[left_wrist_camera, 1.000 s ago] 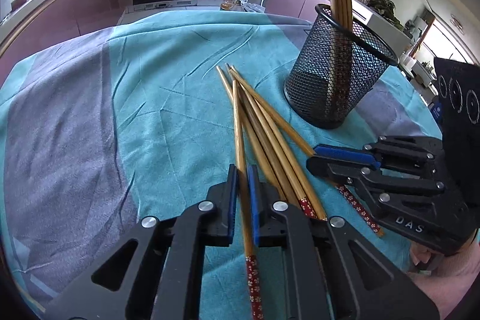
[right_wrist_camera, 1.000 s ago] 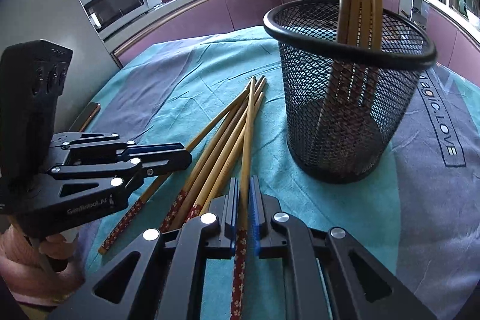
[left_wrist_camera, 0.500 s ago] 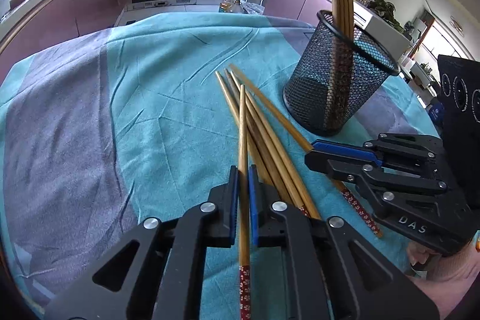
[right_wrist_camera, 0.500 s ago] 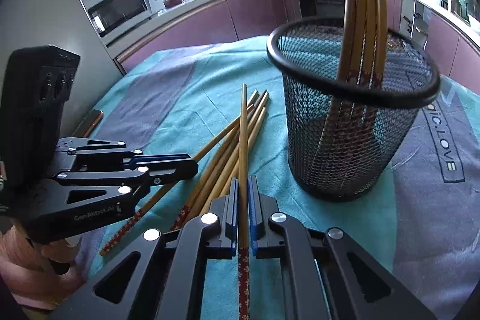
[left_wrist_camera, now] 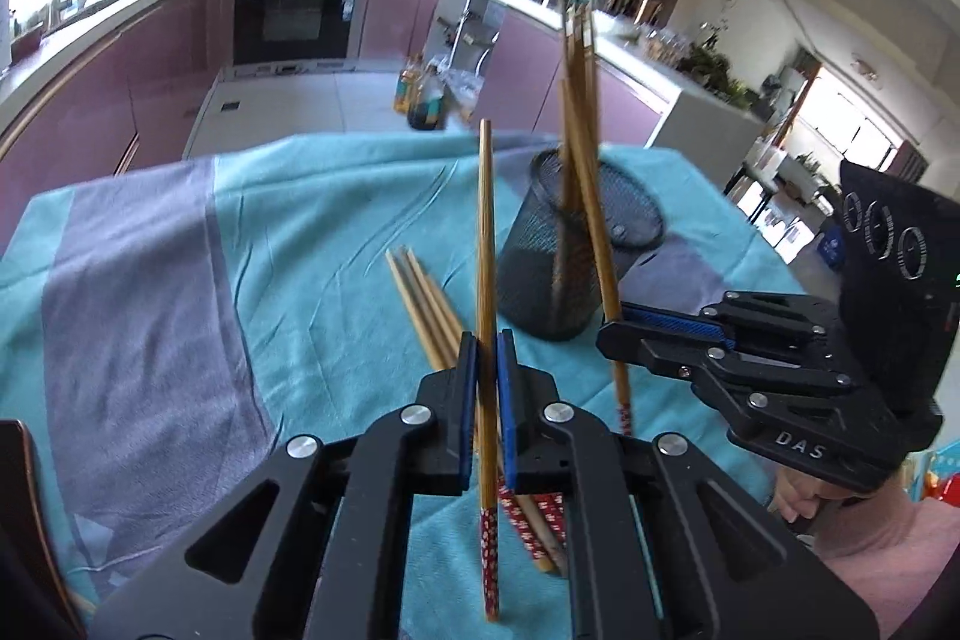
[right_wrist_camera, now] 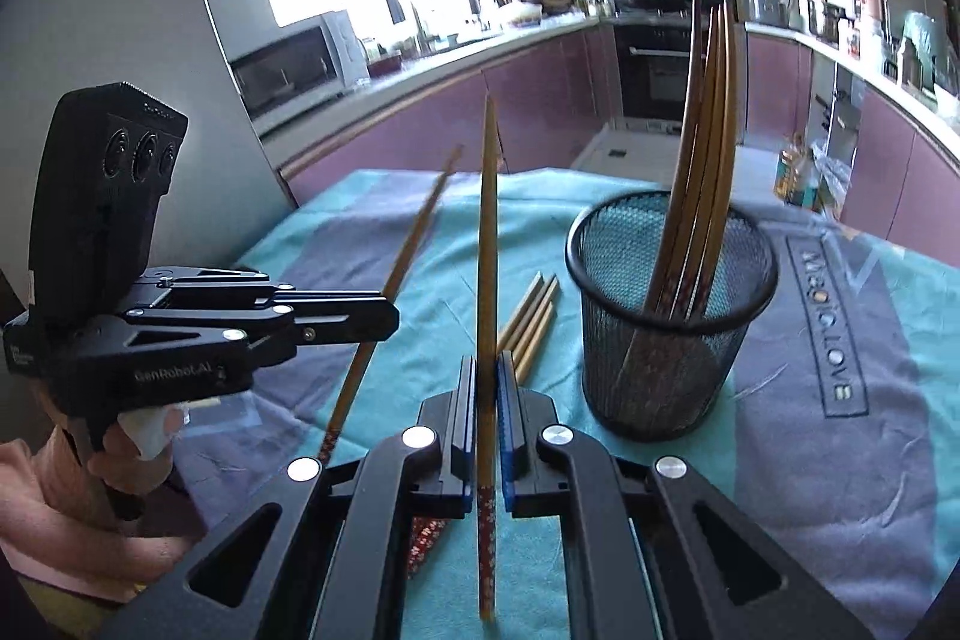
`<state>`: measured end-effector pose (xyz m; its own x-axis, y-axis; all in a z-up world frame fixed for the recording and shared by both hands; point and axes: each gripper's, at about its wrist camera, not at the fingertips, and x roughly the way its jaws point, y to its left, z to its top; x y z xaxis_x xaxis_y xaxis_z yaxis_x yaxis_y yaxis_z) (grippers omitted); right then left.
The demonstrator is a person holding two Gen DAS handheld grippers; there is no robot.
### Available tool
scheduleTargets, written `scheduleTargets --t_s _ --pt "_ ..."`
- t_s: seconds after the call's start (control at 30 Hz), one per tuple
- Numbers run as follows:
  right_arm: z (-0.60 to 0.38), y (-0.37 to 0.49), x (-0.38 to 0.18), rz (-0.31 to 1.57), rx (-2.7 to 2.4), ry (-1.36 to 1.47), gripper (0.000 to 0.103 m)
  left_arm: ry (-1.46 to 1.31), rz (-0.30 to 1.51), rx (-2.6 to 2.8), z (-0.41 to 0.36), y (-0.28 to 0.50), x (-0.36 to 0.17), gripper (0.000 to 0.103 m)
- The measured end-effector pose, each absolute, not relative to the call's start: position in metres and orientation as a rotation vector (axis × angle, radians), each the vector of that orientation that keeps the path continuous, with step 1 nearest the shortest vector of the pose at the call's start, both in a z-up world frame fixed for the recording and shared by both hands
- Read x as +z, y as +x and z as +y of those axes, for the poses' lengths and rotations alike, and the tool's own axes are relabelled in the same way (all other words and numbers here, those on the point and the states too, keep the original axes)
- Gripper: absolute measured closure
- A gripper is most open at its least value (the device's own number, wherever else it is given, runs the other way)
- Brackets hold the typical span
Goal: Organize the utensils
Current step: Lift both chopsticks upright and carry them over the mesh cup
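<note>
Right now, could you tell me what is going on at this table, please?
A person is tidying chopsticks into a black mesh cup. The left gripper and the right gripper are each shut on one chopstick (), lifted clear of the teal cloth. Several chopsticks already stand in the cup; a few more lie on the cloth beside it.

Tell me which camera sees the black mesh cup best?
The right wrist view: the mesh cup shows whole, sharp, open rim and chopsticks inside. In the left wrist view, the cup is blurred and partly crossed by a held chopstick.
</note>
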<state>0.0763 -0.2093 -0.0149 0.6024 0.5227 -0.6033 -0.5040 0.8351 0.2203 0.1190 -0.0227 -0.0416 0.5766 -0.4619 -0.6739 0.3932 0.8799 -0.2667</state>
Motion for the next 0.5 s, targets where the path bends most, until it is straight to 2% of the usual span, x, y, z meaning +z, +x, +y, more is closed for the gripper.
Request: scheduleTargets --t_s 0.5 --pt "-0.237 0.070 0.022 0.585 0.573 0.058 0.097 -0.136 0.666 -0.554 -0.009 0.107 0.025 0.096"
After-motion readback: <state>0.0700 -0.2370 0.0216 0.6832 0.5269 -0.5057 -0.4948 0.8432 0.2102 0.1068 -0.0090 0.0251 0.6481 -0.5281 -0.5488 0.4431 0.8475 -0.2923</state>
